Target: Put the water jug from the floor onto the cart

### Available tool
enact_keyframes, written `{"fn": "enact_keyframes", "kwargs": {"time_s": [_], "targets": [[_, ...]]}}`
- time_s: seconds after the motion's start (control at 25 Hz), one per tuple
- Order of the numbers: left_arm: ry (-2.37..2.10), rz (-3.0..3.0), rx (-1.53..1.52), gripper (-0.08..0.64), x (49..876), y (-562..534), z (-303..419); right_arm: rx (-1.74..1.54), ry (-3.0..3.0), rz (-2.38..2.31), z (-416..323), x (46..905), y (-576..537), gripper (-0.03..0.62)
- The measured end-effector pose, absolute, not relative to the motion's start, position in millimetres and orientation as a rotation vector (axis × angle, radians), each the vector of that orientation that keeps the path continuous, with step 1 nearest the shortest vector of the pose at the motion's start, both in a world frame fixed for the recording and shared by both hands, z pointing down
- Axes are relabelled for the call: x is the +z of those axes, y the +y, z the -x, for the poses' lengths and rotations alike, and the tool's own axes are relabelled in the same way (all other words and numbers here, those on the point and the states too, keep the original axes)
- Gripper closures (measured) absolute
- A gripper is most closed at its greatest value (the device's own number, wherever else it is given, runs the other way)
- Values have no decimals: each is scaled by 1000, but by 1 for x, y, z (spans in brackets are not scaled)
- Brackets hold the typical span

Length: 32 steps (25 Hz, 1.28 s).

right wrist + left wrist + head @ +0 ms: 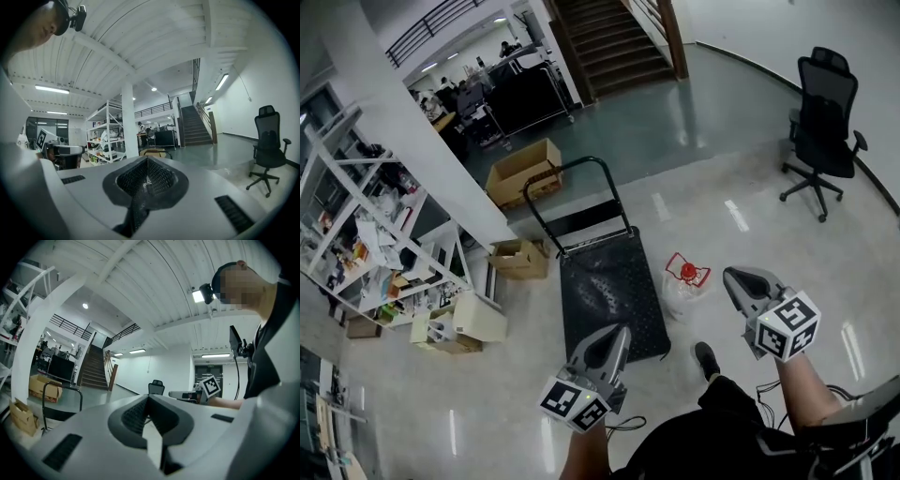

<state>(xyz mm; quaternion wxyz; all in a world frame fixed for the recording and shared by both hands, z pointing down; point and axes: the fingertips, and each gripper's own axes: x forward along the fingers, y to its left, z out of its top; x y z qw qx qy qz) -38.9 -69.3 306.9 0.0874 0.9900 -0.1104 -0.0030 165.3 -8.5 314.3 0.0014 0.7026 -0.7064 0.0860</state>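
Observation:
The water jug (pixel 684 286), clear with a red cap and a red carry handle, stands on the floor just right of the cart. The cart (pixel 609 291) is a low black platform with a black push handle (pixel 572 169) at its far end, and nothing lies on it. My left gripper (pixel 622 332) hovers over the cart's near edge, jaws together and empty; its jaws (pixel 148 398) meet at the tips in the left gripper view. My right gripper (pixel 731 276) is to the right of the jug and a little nearer me, shut and empty, and shows the same (pixel 147 159) in its own view.
Cardboard boxes (pixel 523 169) (pixel 520 258) sit left of and beyond the cart, beside a white pillar (pixel 412 122) and a cluttered shelf rack (pixel 366 234). An office chair (pixel 821 131) stands at the far right and stairs (pixel 609 37) rise behind. My shoe (pixel 706 359) is near the cart's corner.

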Motion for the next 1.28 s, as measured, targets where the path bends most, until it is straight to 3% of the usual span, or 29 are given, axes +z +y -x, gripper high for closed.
{"fn": "enact_keyframes", "kwargs": {"time_s": [0.72,1.28], "targets": [[-499,-2937,25,568,291,-258,-165,244,-2432,-2028,-356,308,-226,589],[-499,-2841,224,568,373,-337,-196,466,-2343,-2124,-411,385,-296,589]]}}
